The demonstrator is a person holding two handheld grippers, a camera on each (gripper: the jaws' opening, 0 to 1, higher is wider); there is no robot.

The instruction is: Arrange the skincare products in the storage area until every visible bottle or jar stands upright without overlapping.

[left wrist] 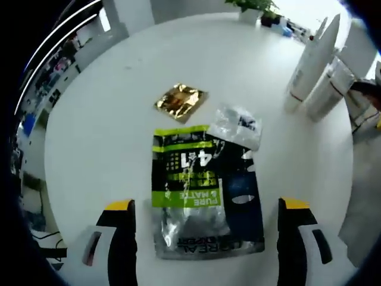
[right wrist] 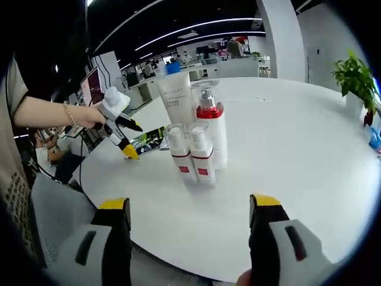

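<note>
Left gripper [left wrist: 207,235]: jaws wide apart, holding nothing, hovering over the white bench [left wrist: 101,125]. Between them, flat on the bench, a black-and-green pouch [left wrist: 199,193]. A small clear sachet [left wrist: 236,125] overlaps its far right corner. Just beyond, apart from both, a gold sachet [left wrist: 181,101]. Far right, white bottles [left wrist: 315,65] stand in a tight cluster. A potted plant [left wrist: 253,7] sits at the far edge.

Right gripper [right wrist: 189,238]: jaws spread open, empty, at the near bench edge. Ahead, the cluster stands upright: two small pump bottles [right wrist: 191,154] with red labels in front, side by side and touching or nearly so; a taller red-collared pump bottle [right wrist: 213,122] close behind; a white tube [right wrist: 176,98] at the back left. To the left, a hand [right wrist: 89,114] holds the left gripper over the pouch.
</note>
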